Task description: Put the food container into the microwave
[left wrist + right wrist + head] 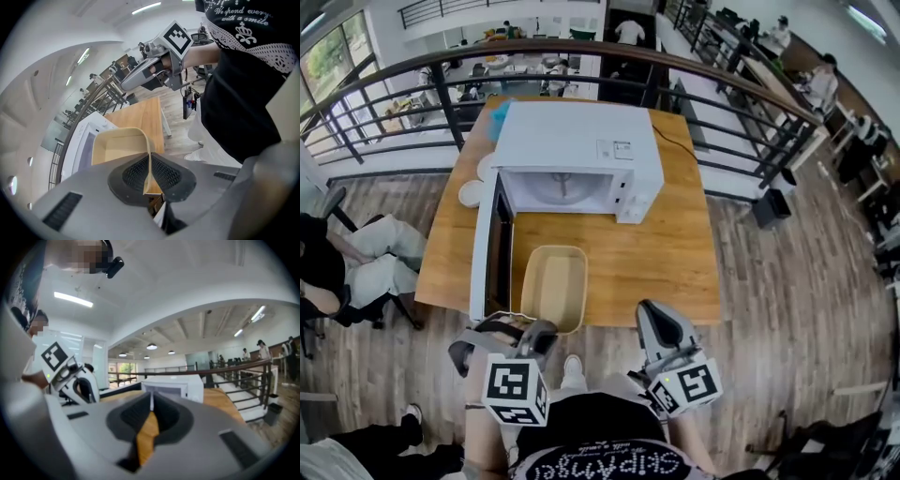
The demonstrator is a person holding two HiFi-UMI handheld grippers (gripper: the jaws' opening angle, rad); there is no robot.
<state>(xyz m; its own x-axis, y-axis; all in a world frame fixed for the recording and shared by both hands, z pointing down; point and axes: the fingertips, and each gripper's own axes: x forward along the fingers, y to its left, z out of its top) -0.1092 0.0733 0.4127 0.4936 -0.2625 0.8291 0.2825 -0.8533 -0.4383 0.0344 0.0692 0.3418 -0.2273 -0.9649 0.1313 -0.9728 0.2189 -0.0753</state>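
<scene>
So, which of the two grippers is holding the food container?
The left gripper: its jaws are shut on the rim of the beige food container. The right gripper has its jaws together with nothing between them.

**A:** Head view: how is it lit?
**B:** Brightly and evenly. Daylight enters by the windows [328, 58] at upper left; the microwave [572, 136] top reads near white. Shadows on the counter [675, 253] are faint.
**A:** Distortion?
**B:** Strong fisheye: the railing [581, 47] bows. Both gripper views darken to black at the corners.
**A:** Glare or blur?
**B:** Ceiling strip lights [146, 8] burn out to white. The right gripper view is soft throughout, most of all at the right gripper [151, 405] close to the lens.
</scene>
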